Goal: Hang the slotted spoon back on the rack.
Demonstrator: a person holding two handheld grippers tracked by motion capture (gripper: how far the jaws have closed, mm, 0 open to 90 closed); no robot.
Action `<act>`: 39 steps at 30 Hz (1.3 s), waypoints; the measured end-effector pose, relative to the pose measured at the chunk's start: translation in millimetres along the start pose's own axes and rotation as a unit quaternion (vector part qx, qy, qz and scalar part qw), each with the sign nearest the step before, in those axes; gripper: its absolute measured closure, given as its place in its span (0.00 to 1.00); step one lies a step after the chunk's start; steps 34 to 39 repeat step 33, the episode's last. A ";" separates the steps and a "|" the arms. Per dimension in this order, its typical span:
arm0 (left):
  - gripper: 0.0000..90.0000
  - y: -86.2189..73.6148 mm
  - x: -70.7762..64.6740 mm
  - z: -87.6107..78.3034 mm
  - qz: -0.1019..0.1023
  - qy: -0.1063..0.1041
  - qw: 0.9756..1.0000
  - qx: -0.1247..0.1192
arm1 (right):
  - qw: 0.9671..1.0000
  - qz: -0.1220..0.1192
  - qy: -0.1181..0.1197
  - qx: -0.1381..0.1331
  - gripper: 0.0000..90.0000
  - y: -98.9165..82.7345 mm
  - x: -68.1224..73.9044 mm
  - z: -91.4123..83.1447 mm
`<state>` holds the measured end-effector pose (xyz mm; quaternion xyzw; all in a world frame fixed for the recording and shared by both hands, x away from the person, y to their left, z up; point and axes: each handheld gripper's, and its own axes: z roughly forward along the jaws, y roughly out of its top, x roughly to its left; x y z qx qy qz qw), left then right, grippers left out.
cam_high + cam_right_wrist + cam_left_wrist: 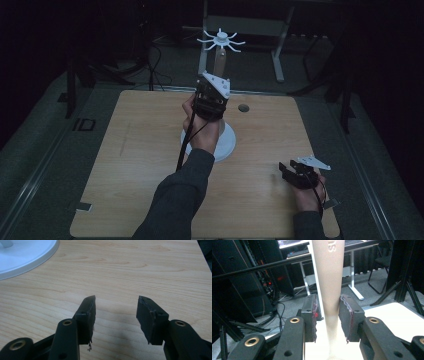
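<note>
A stand rises from the middle of the table: a white round base, a tan pole and a white top with curved hooks. My left gripper is raised at the pole, well above the base. In the left gripper view the pole stands between the jaws of this gripper. The right pad sits almost against it and a narrow gap shows at the left pad. My right gripper rests low over the table near the front right, open and empty.
The light wooden table has a small dark hole behind the stand. The base's rim lies to the upper left of the right jaws. Desk legs, cables and dark racks stand beyond the table.
</note>
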<state>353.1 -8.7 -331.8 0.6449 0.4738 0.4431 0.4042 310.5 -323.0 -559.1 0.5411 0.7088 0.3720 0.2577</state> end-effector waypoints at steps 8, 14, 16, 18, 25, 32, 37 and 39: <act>0.69 -8.2 -1.4 -5.5 0.005 -0.020 1.000 -0.002 | 1.000 0.000 0.000 0.000 0.55 -0.2 -0.1 0.0; 0.66 -11.2 -1.4 -12.4 0.015 -0.033 0.999 -0.016 | 1.000 0.000 0.001 0.000 0.54 -0.2 0.3 0.1; 0.66 -11.9 -1.1 -14.6 0.020 -0.035 0.999 -0.021 | 1.000 0.000 0.001 0.000 0.54 -0.2 0.2 0.0; 0.65 -12.4 -0.7 -15.2 0.021 -0.036 0.999 -0.022 | 1.000 0.000 0.001 0.000 0.54 -0.2 0.2 0.0; 0.64 -18.6 6.6 -17.0 0.021 -0.041 0.999 -0.017 | 1.000 -0.001 0.001 0.000 0.54 -0.2 -0.3 -0.2; 0.63 -28.2 14.4 -17.3 0.016 -0.050 0.999 -0.008 | 1.000 -0.001 0.000 0.000 0.54 -0.4 -0.7 -0.2; 0.63 -30.5 15.3 -18.1 0.013 -0.054 0.998 -0.009 | 1.000 -0.001 0.000 0.000 0.54 -0.4 -0.9 -0.1; 0.63 -30.5 15.3 -18.1 0.013 -0.054 0.998 -0.009 | 1.000 -0.001 0.000 0.000 0.54 -0.4 -0.9 -0.1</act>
